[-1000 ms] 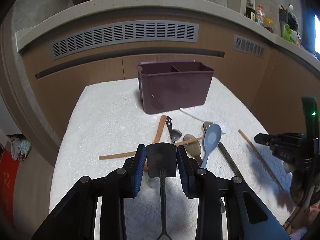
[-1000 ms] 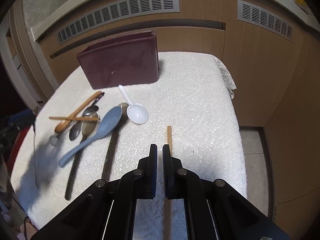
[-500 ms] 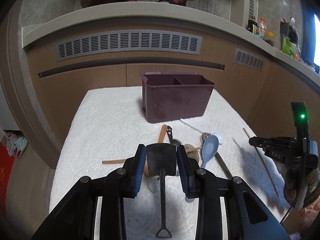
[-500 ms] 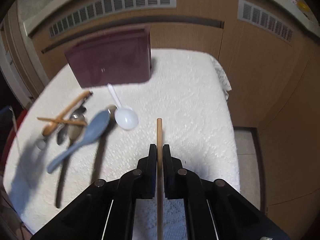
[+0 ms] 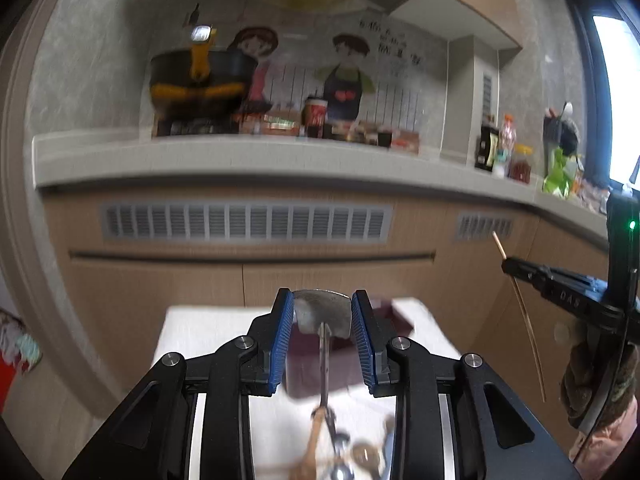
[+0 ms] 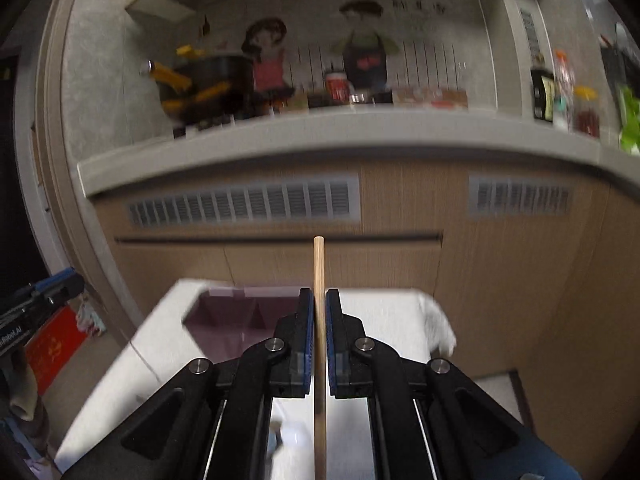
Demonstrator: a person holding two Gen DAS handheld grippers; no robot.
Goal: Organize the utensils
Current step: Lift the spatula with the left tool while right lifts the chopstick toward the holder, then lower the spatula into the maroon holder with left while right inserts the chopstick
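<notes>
My left gripper (image 5: 322, 316) is shut on a small black metal spatula (image 5: 322, 314), blade between the blue pads, handle hanging down toward the table. My right gripper (image 6: 319, 312) is shut on a wooden chopstick (image 6: 319, 264) that sticks out forward and upward; the right gripper also shows in the left wrist view (image 5: 560, 288). The maroon utensil caddy (image 6: 240, 312) stands on the white table ahead of both grippers, its divided compartments open; it also shows in the left wrist view (image 5: 312, 364). Blurred spoons (image 5: 348, 456) lie on the table below the left gripper.
The white lace-covered table (image 6: 384, 320) stands against wooden cabinets with vent grilles (image 5: 244, 222). A grey countertop (image 5: 240, 156) above holds a black pot (image 5: 200, 80), bottles and jars. The left gripper appears at the left edge of the right wrist view (image 6: 36, 300).
Both grippers have lifted and tilted upward with their utensils. The views now show the counter and wall, with the caddy low in front. The chopstick has come off the table.
</notes>
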